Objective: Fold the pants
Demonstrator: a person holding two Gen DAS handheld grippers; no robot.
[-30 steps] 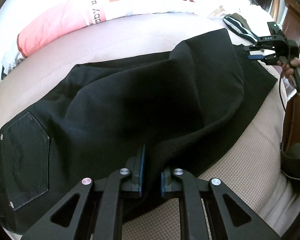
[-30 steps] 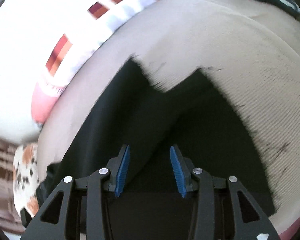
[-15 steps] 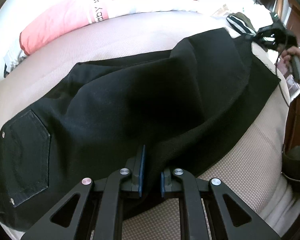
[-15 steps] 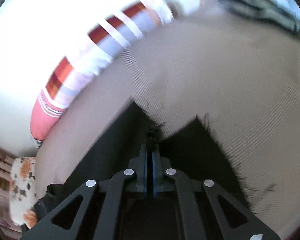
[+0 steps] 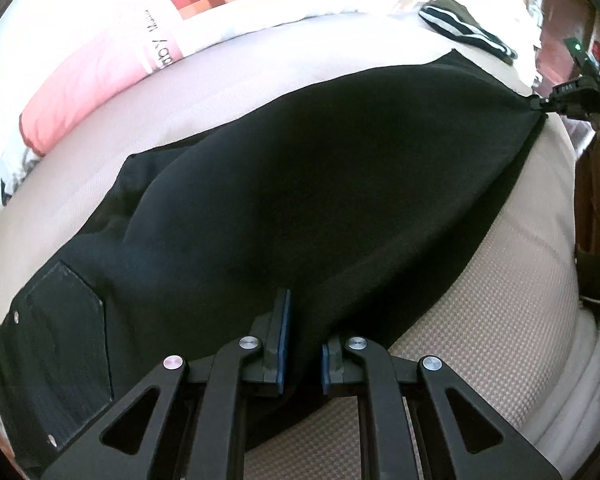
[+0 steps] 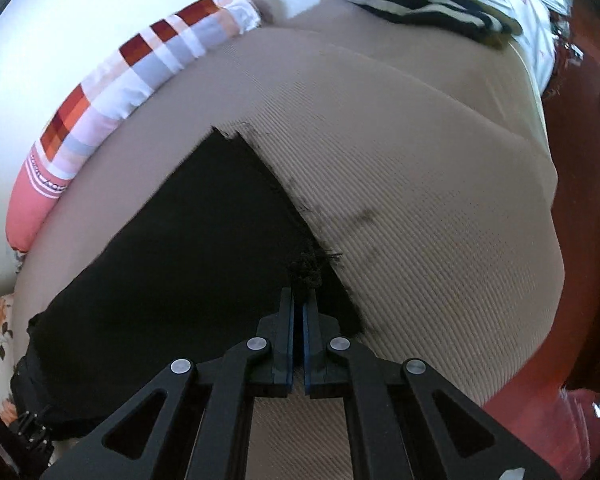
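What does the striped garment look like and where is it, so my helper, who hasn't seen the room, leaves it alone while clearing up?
Start from the beige mattress with the black pants spread on it. Look to its far end, past the pants' hem, near the patchwork pillow. There a small bunched garment lies, the only thing with bold black-and-cream stripes.

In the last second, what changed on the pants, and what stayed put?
The right gripper closed on the frayed hem of the black pants, having been open above it, and has drawn that leg end out toward the right of the left wrist view, pulling the cloth taut. The left gripper stays clamped on the near fold. The pillow is unmoved.
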